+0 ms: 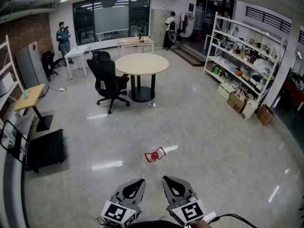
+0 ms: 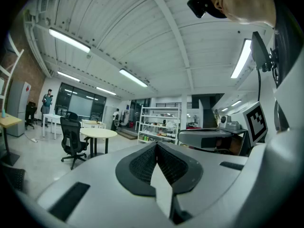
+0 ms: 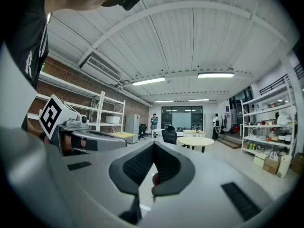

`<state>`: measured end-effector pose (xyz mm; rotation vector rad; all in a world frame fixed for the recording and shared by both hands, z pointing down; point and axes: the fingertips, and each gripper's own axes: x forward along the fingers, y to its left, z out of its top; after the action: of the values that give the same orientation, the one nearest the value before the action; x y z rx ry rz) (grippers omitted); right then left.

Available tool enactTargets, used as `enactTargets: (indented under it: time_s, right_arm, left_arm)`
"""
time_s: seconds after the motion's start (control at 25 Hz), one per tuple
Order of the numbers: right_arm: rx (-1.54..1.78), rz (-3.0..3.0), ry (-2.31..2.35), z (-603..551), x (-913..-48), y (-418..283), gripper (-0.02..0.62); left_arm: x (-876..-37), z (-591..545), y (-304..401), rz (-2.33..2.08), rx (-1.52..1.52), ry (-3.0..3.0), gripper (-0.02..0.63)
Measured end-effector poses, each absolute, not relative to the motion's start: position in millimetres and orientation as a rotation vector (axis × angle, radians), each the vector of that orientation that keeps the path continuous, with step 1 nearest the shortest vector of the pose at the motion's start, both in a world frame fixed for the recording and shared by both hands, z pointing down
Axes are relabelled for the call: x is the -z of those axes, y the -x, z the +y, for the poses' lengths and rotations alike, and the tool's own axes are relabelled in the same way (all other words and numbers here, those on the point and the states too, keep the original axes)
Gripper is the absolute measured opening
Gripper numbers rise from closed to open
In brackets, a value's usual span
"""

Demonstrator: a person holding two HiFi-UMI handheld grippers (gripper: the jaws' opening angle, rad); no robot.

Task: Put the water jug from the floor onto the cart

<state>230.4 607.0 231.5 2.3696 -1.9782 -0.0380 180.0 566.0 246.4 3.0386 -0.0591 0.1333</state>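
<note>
Fingers (image 2: 140, 164) of the left gripper (image 1: 139, 181) are pressed together and empty, as are those of the right gripper (image 1: 167, 179). Ahead of the fingertips, well apart from them, a small red-trimmed water jug (image 1: 154, 155) sits on the glossy grey floor (image 1: 204, 127). A low black cart (image 1: 45, 150) stands far to their left.
</note>
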Motion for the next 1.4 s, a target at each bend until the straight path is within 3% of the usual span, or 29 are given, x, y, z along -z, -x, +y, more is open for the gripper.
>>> enactTargets:
  time_s: [0.92,1.4]
  right_arm:
    - [0.03,-2.044,-2.4,609,-228,-227,0.002]
    - [-0.015,-2.081,-2.426,629,-232,-259,0.003]
  left_arm:
    - [-255,568,-181,-0.034,-0.146,-3.047,0.005]
    - [-266,585,-224,-0.002,-0.187,-3.052,0.005]
